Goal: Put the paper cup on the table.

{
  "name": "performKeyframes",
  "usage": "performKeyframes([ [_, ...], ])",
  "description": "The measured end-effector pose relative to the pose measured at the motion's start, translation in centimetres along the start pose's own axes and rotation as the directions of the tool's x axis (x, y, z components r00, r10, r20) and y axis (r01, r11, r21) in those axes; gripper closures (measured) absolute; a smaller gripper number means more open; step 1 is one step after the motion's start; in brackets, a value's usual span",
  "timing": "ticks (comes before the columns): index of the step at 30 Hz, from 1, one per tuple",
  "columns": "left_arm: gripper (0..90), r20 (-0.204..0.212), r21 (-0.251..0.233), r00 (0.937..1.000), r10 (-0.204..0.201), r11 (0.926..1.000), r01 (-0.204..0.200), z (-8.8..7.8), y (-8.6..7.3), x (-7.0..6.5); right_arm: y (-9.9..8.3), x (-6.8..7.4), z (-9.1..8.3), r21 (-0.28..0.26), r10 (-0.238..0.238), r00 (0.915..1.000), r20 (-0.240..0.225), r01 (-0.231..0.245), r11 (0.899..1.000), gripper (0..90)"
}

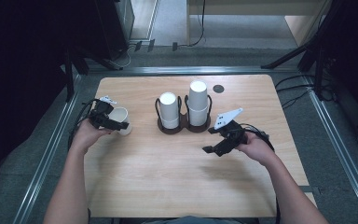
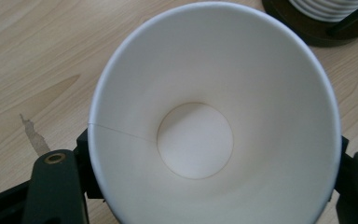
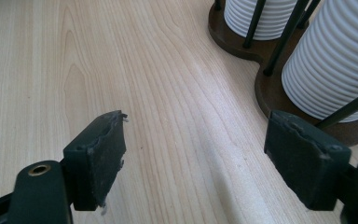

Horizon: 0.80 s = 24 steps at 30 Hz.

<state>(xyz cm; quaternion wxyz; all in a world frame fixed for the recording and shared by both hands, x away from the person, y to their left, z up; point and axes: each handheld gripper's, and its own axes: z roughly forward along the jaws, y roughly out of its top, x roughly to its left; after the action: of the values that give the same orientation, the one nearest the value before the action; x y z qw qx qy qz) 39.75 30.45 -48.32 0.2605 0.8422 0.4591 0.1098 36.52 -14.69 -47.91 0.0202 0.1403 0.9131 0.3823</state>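
Observation:
A single white paper cup (image 1: 122,122) sits at the table's left, and my left gripper (image 1: 114,119) is shut on it. In the left gripper view I look into the cup's open mouth (image 2: 209,121), with a black jaw pressed against each side of its wall. A dark wooden holder (image 1: 182,127) at the table's middle carries two stacks of white cups (image 1: 169,109) (image 1: 199,103). My right gripper (image 1: 210,141) hovers just right of and nearer than the holder, open and holding nothing. Its worn pads (image 3: 98,156) stand wide apart over bare wood, with the ribbed cup stacks (image 3: 335,65) ahead to the right.
The light wooden table (image 1: 168,177) has a small black round grommet (image 1: 218,88) near its far edge. Metal rails (image 1: 51,149) run along the floor on both sides. Cables trail from each gripper off the table.

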Motion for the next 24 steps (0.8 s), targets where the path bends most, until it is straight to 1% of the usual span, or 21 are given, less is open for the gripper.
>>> performKeyframes([
  [4, 23.8, -0.008, 0.011, 1.0000, -0.006, 0.9999, 0.006, 0.23, -0.13, 0.09, 0.01, 0.00, 0.05, -0.001, -0.003, 1.0000, -0.001, 0.003, 1.000, 20.6],
  [6, 23.2, -0.016, 0.007, 0.9999, 0.002, 1.0000, -0.002, 0.27, -0.10, -0.01, -0.01, -0.01, 0.07, 0.001, -0.003, 1.0000, -0.001, 0.003, 1.000, 20.6],
  [9, 22.6, -0.016, 0.005, 0.9998, 0.013, 0.9999, -0.013, 0.32, -0.06, -0.16, -0.02, -0.01, 0.05, 0.001, 0.000, 1.0000, -0.002, 0.000, 1.000, 20.6],
  [13, 21.3, -0.005, 0.006, 1.0000, 0.005, 1.0000, -0.005, 0.38, -0.04, -0.12, -0.03, -0.01, 0.02, 0.002, -0.001, 1.0000, 0.000, 0.001, 1.000, 20.7],
  [15, 18.8, 0.006, 0.005, 1.0000, 0.000, 1.0000, 0.000, 0.42, -0.04, -0.09, -0.01, -0.01, 0.02, -0.001, -0.004, 1.0000, -0.002, 0.004, 1.000, 20.7],
  [18, 16.5, 0.005, 0.008, 1.0000, 0.002, 1.0000, -0.002, 0.49, -0.04, -0.13, 0.00, 0.00, 0.05, 0.000, -0.006, 1.0000, -0.002, 0.006, 1.000, 20.6],
  [21, 13.0, 0.015, -0.001, 0.9999, -0.001, 1.0000, 0.001, 0.36, 0.00, -0.16, -0.01, 0.02, 0.09, 0.002, -0.008, 1.0000, 0.001, 0.008, 1.000, 20.7],
  [22, 12.6, 0.018, -0.011, 0.9998, -0.009, 0.9999, 0.009, 0.16, 0.03, -0.13, 0.00, 0.03, 0.08, 0.002, -0.007, 1.0000, 0.001, 0.007, 1.000, 20.6],
  [24, 12.4, 0.021, -0.019, 0.9997, -0.014, 0.9997, 0.014, 0.05, 0.04, -0.10, 0.00, 0.04, 0.07, 0.002, -0.006, 1.0000, 0.000, 0.006, 1.000, 20.6],
])
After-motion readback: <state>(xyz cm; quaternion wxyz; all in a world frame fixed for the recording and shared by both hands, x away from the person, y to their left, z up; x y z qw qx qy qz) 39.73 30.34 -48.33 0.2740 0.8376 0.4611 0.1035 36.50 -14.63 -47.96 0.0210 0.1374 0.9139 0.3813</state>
